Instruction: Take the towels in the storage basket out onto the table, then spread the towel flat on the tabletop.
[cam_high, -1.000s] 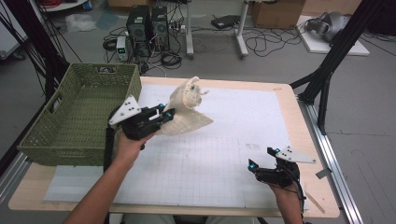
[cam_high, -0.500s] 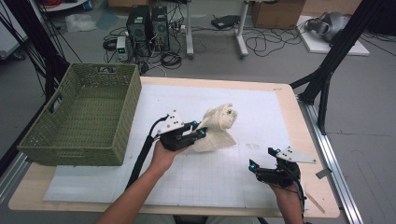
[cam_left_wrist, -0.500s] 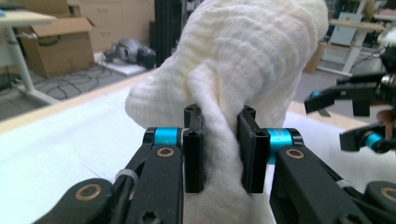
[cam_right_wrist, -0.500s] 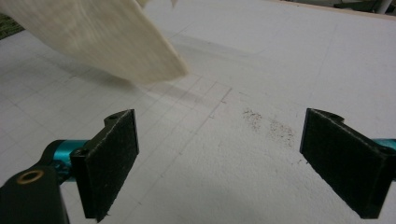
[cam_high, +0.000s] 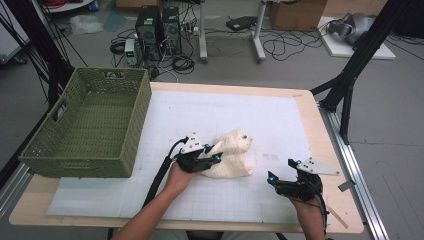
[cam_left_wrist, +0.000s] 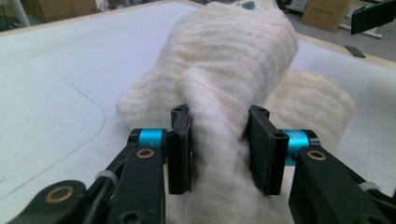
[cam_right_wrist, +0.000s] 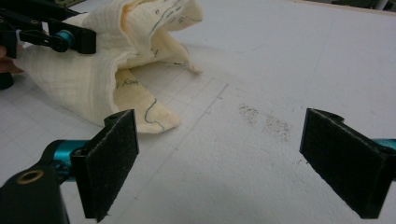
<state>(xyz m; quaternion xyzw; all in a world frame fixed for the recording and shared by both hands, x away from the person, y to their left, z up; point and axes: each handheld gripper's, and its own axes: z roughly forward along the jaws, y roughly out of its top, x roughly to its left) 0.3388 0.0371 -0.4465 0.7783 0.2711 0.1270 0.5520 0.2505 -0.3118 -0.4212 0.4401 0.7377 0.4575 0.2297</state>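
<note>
A cream muslin cloth (cam_high: 232, 157) lies bunched on the white grid mat (cam_high: 250, 110), just right of the table's middle. My left gripper (cam_high: 212, 156) rests low at the cloth's left end. In the left gripper view a thick fold of the cloth (cam_left_wrist: 233, 70) stands between the two pads of that gripper (cam_left_wrist: 219, 149). The jaws have just been opening and the fold sits loose, not pinched. My right gripper (cam_high: 280, 170) is held near the front right of the mat, open wide (cam_right_wrist: 219, 163) with nothing between its pads. The cloth (cam_right_wrist: 93, 79) lies ahead of it to its left.
A green woven basket (cam_high: 80, 162) stands on the table's left side, close to the left hand. Dark specks (cam_right_wrist: 261, 119) mark the mat right of the cloth. A black frame leg (cam_high: 345, 95) rises past the right edge. Cables and computers lie on the floor behind.
My left gripper carried the cloth from beside the basket to the right and down onto the mat, and its jaws spread wider. The right gripper stayed where it was.
</note>
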